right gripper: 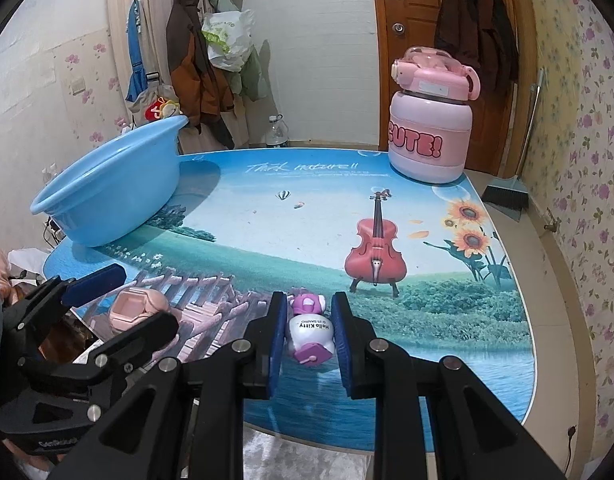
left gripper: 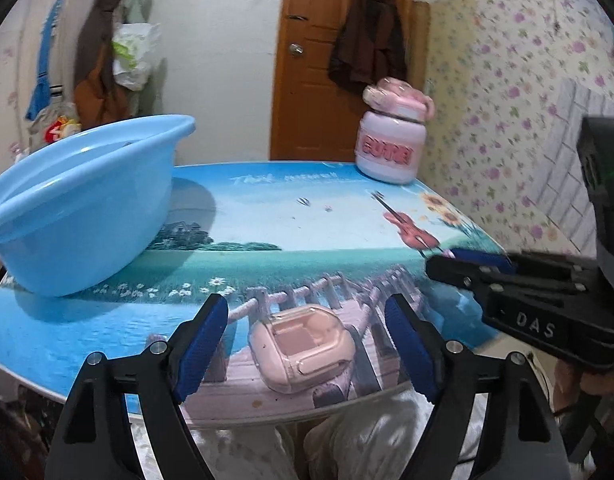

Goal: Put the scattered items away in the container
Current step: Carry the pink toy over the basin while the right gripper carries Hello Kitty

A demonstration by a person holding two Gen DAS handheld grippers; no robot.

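The left gripper stands with its jaws spread wide, the pink earbud case lying on the table between them with clear gaps to both blue pads, so nothing is gripped there yet. The right gripper has its jaws drawn in on the small Hello Kitty figure, which lies on its side near the table's front edge; the pads sit against its flanks and it looks pinched. The step in hand seems to be the pick-up: one item secured, the other framed for grasping. Next, the left jaws need to close squarely on the case's smooth rounded shell, which could slip, and then both items must travel to the blue basin at the far left of the table, well apart from them. A pink jar marked CUTE stands at the far right corner. The table is round, printed with a lake, a bridge, a violin and sunflowers. Behind are a wooden door, hanging coats and floral wallpaper.
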